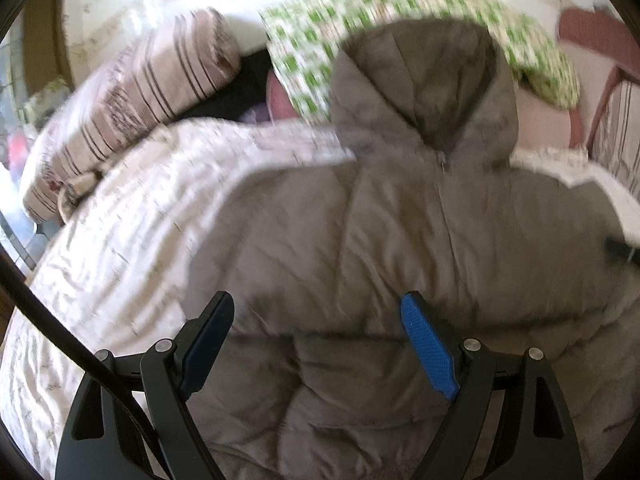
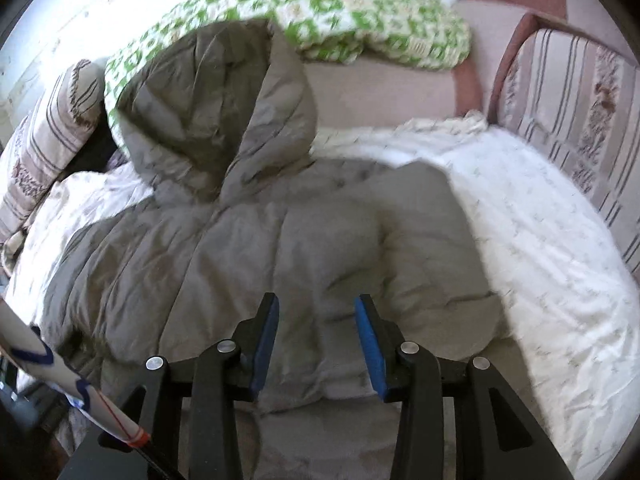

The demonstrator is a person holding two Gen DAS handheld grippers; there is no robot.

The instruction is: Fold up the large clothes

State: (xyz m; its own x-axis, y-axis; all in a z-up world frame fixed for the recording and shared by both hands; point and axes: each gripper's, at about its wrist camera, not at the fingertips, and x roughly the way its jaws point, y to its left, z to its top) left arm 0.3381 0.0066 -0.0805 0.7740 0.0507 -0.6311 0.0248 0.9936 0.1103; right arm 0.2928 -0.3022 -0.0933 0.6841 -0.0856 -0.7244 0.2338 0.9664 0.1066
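We held both the left hand-held gripper (image 1: pixel 318 308) and right hand-held gripper (image 2: pixel 317 310) released above the grey jacket (image 2: pixel 248 248) on the bed (image 2: pixel 540 248).

Grey-brown hooded puffer jacket (image 1: pixel 400 240) lies front-up, zipped, sleeves partly folded inward.

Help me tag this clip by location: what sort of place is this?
Most likely a bedroom at home: a grey hooded jacket lies on a white bedspread, with a green patterned pillow and a striped cushion behind.
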